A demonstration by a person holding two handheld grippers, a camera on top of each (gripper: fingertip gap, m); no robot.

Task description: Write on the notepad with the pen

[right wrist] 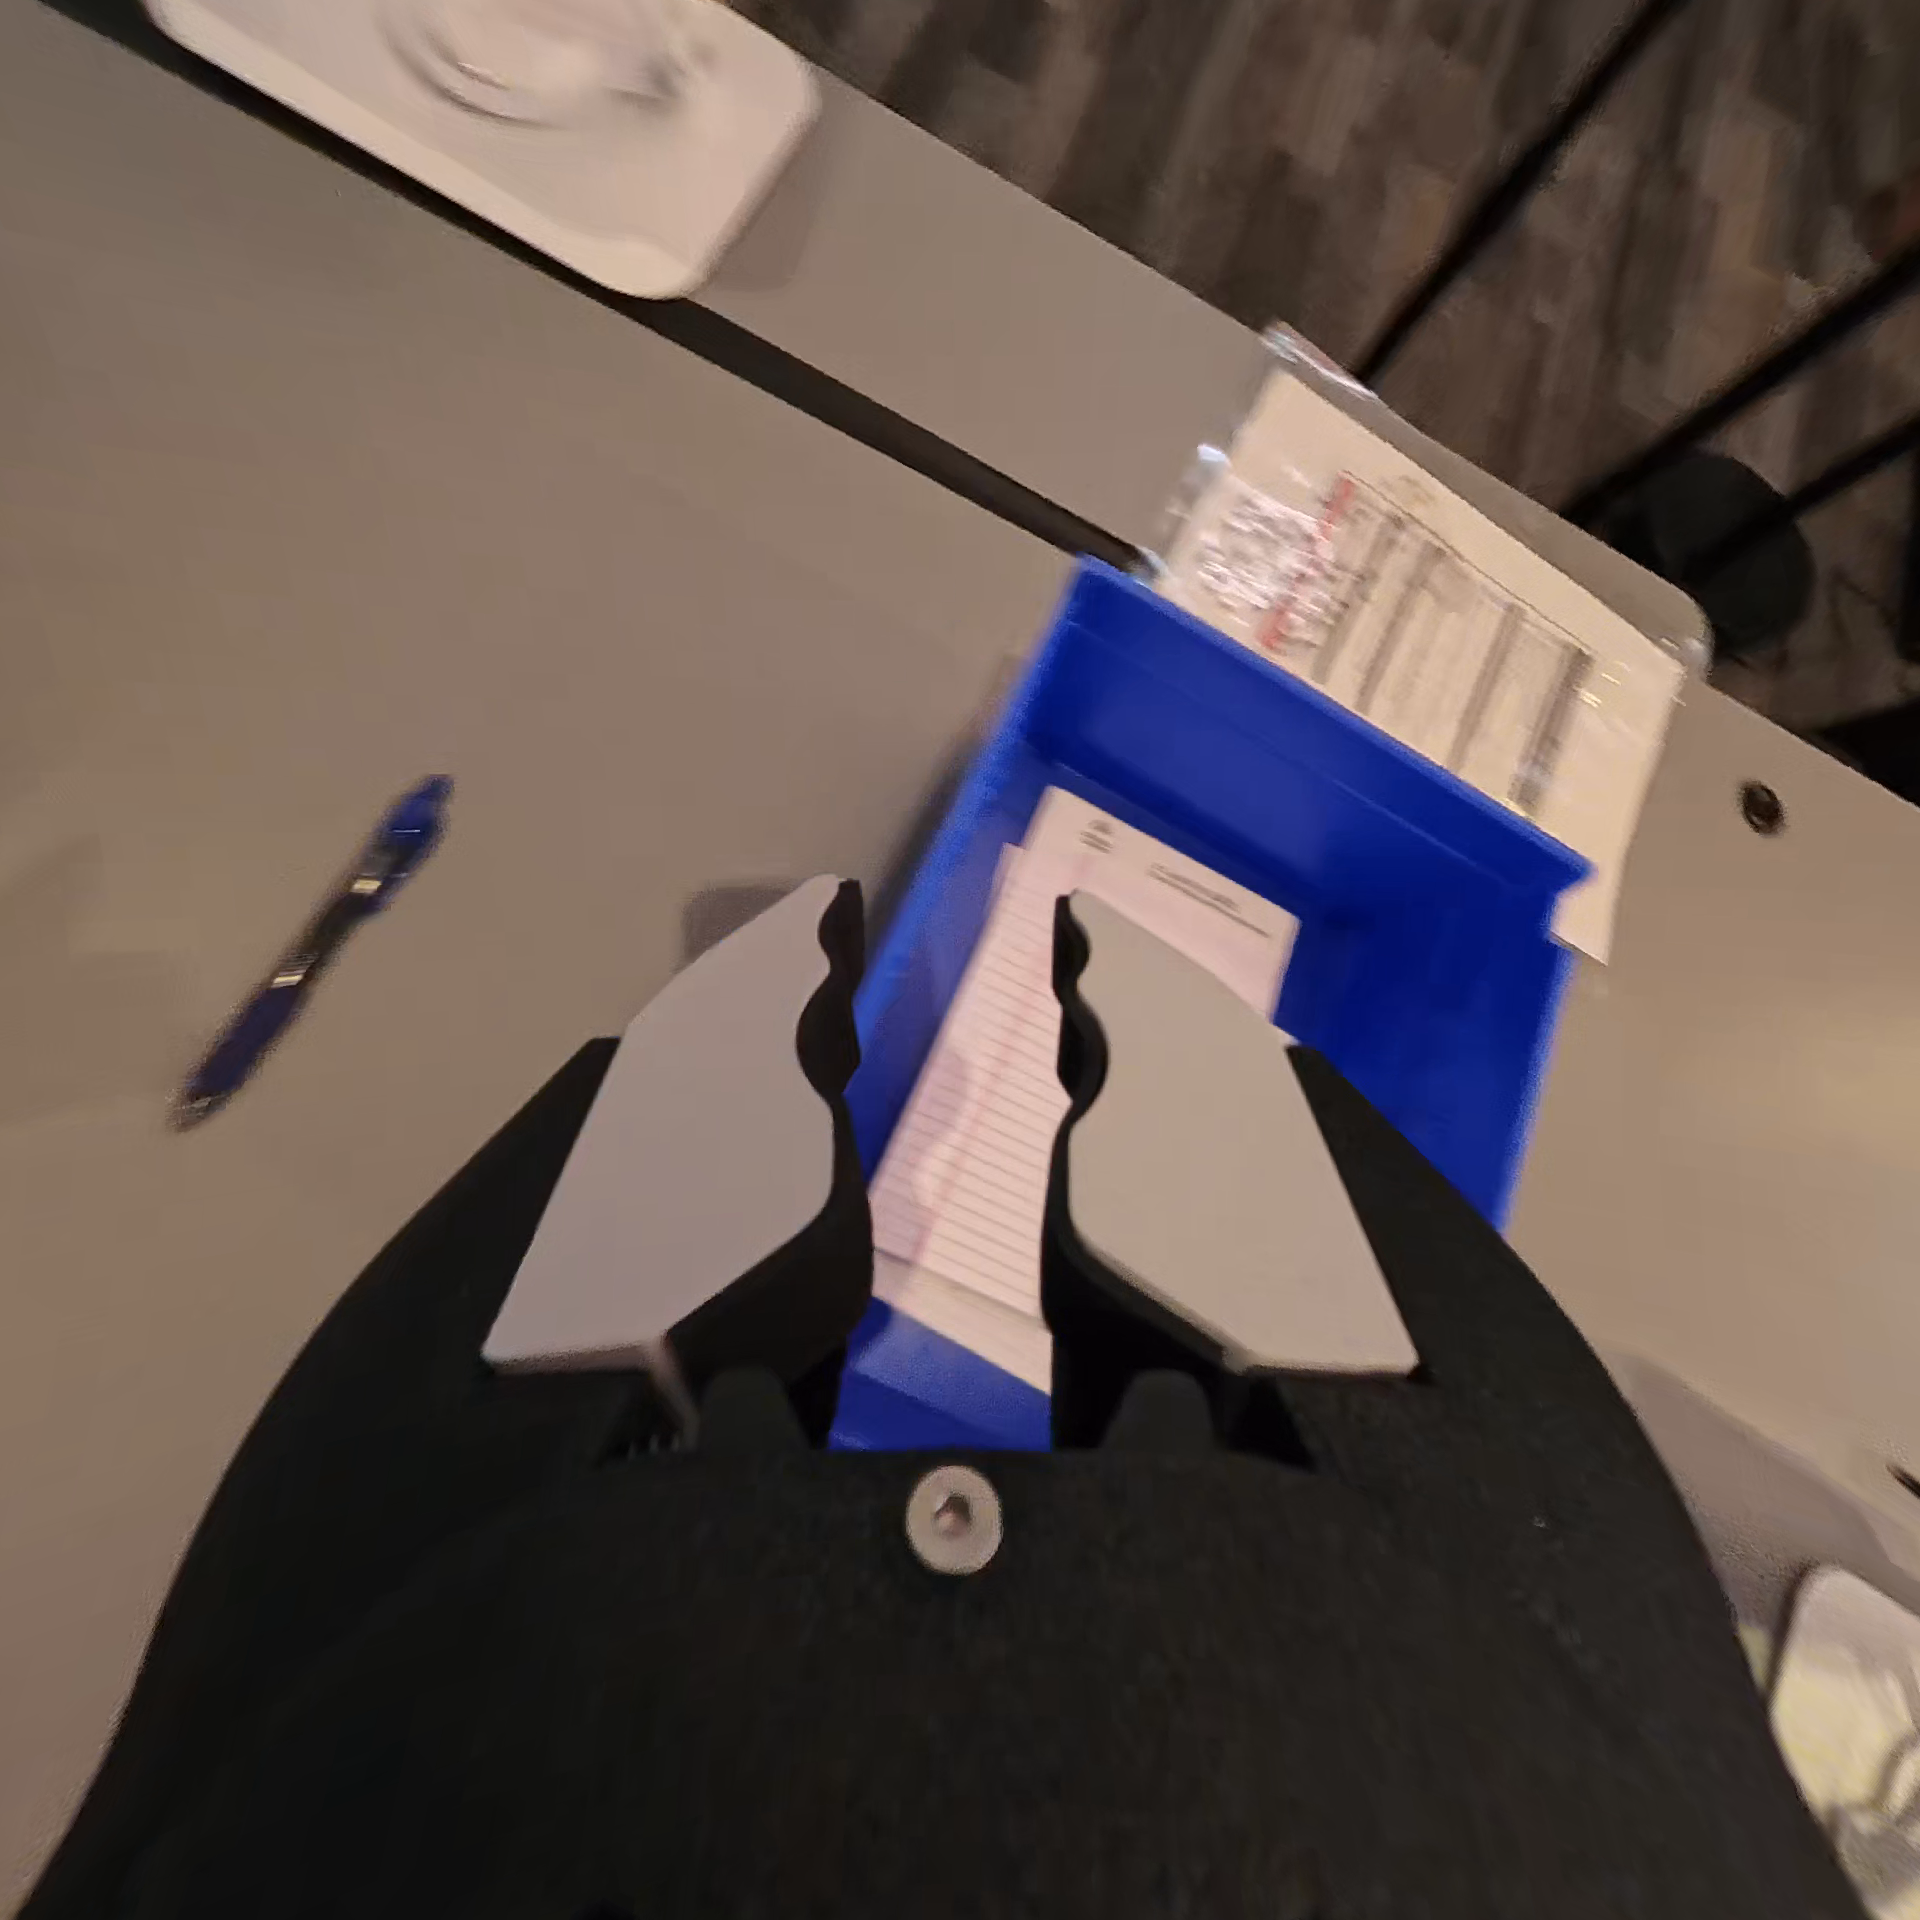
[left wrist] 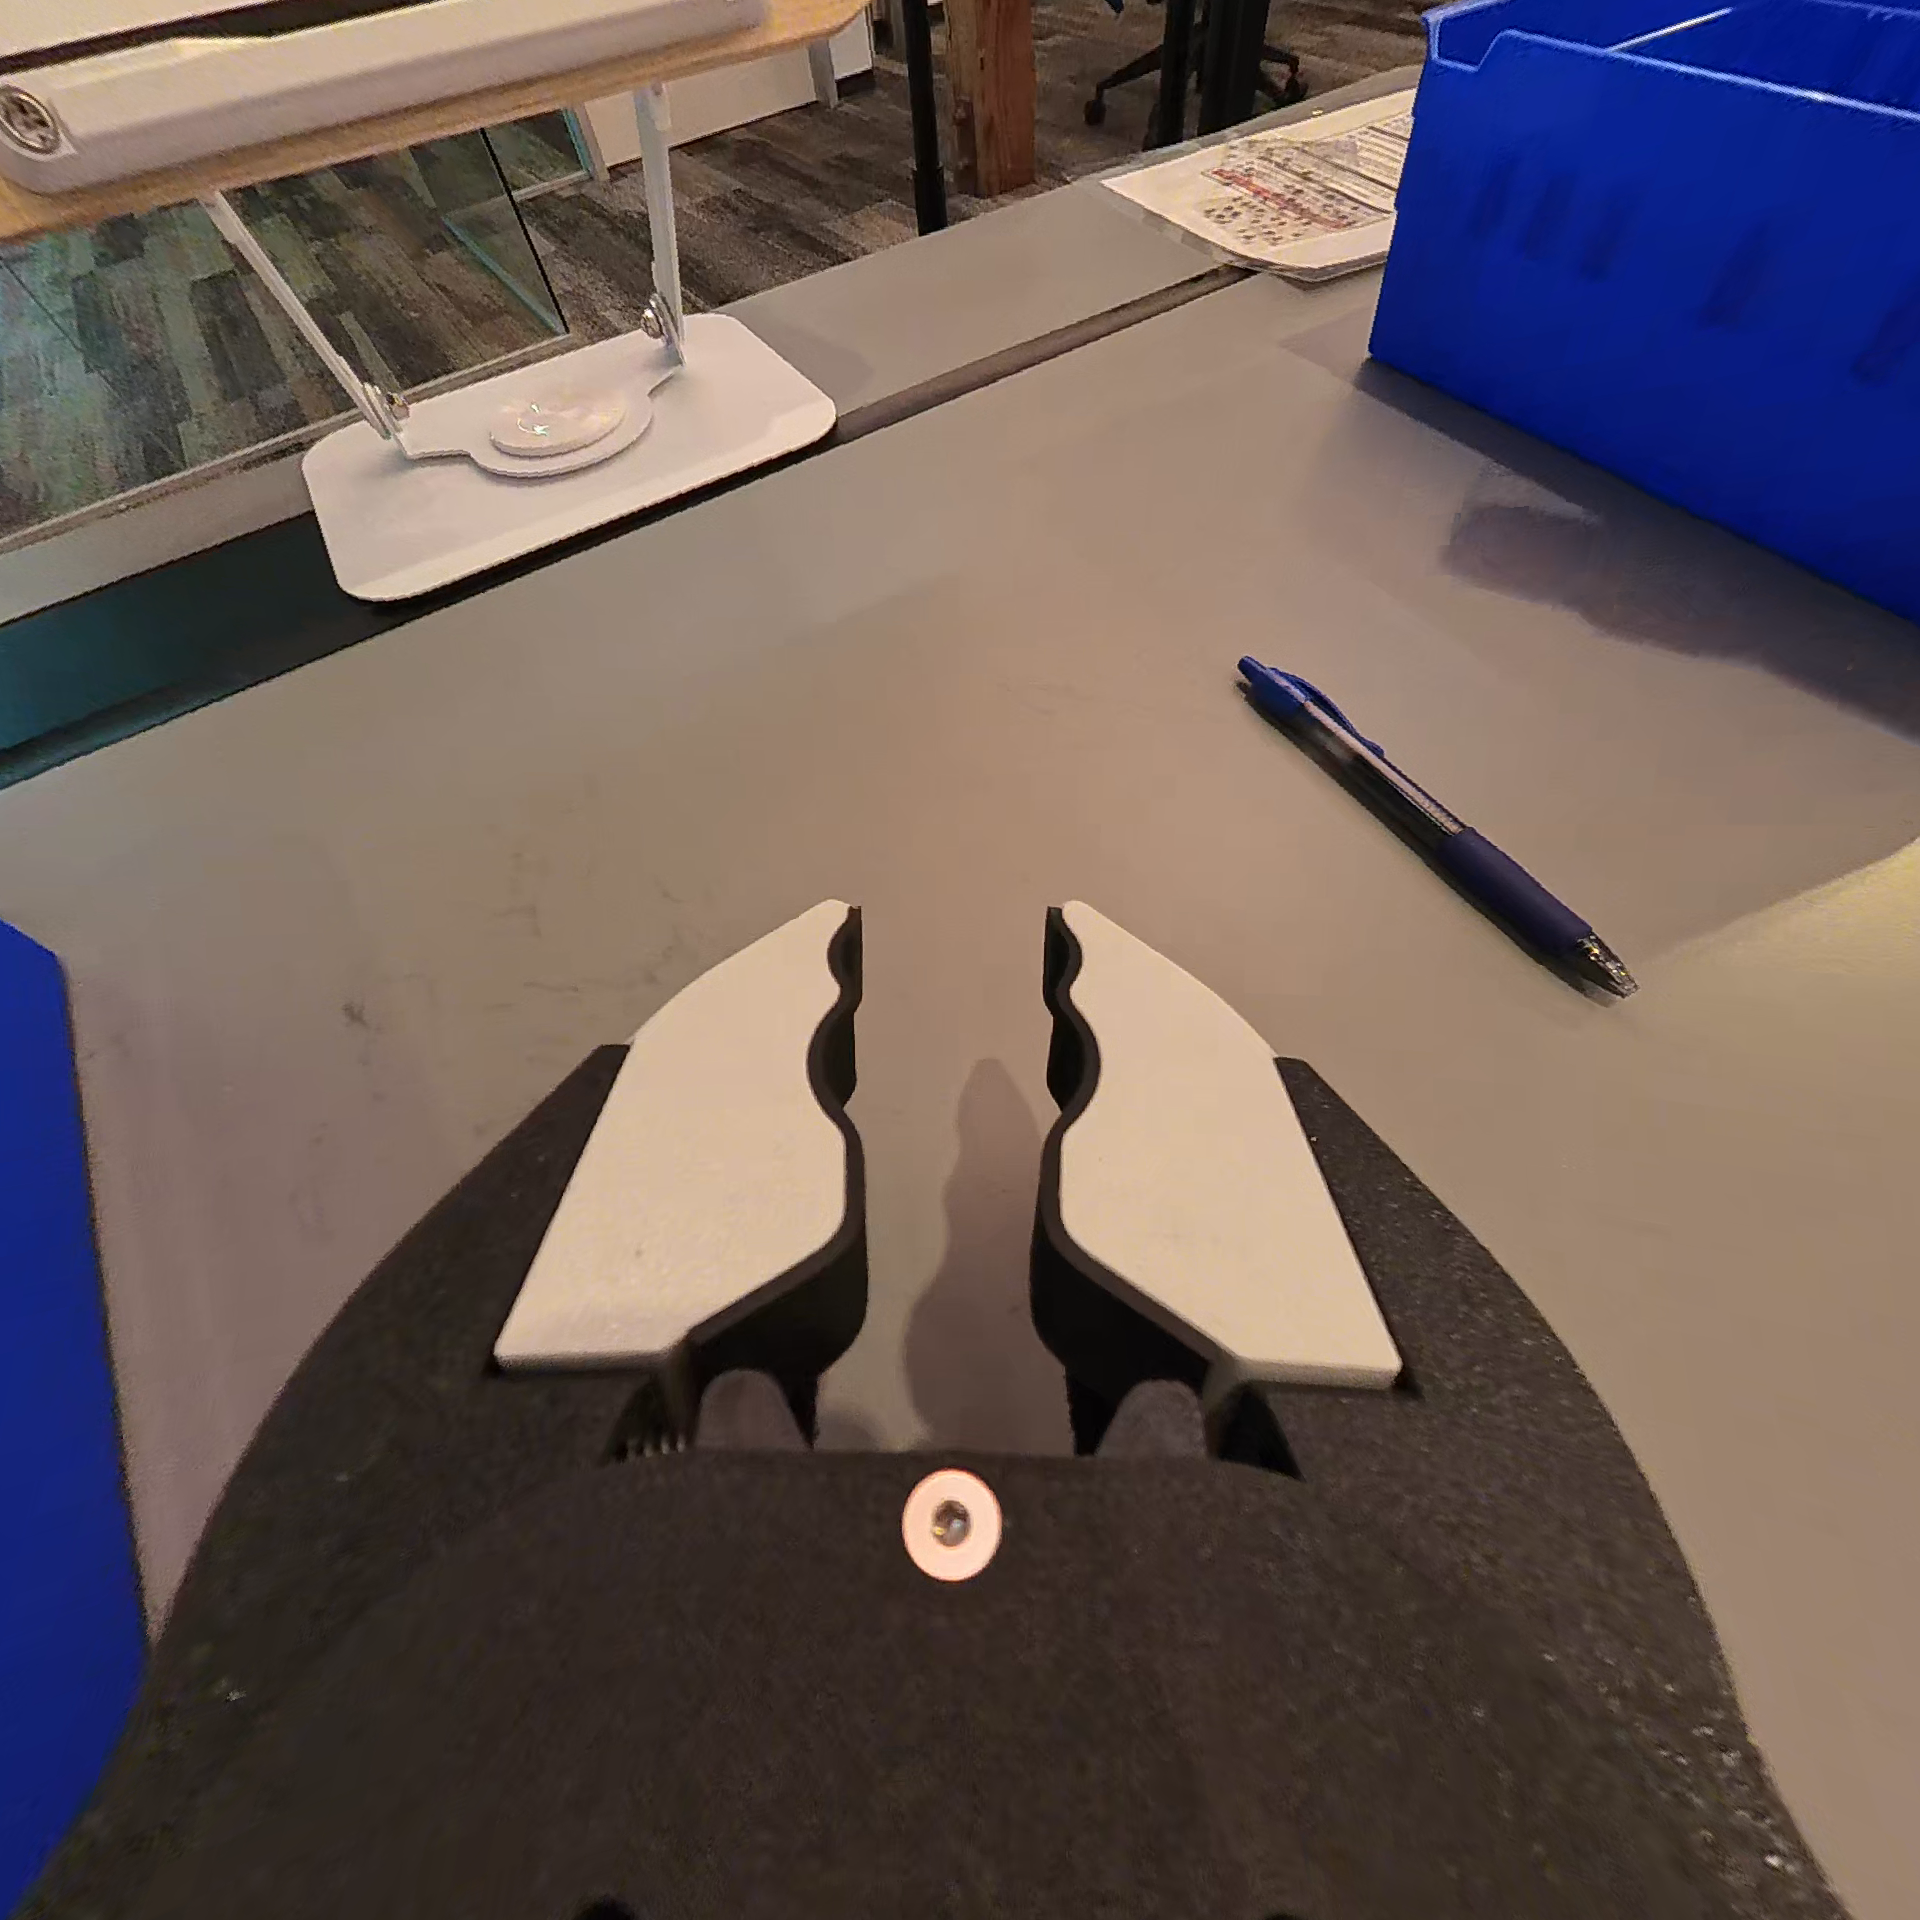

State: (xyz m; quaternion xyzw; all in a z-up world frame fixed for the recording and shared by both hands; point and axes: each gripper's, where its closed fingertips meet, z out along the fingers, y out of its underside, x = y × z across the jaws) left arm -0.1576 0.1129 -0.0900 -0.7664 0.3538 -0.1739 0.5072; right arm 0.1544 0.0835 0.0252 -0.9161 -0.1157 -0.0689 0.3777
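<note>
Grey table (left wrist: 935, 644) carries a blue pen (left wrist: 1439, 826), notepad (right wrist: 987, 1091) in blue bin (right wrist: 1403, 1039); both jaws released.

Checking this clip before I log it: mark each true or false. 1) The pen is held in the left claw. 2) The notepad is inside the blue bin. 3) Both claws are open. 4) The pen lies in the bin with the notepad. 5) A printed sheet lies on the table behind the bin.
1) False. The pen lies on the grey table, to the right of the empty left claw.
2) True. The notepad sits in the blue bin.
3) True. The left claw and the right claw both have parted jaws with nothing between them.
4) False. The pen is on the table outside the bin.
5) True. The printed sheet lies there.
</note>
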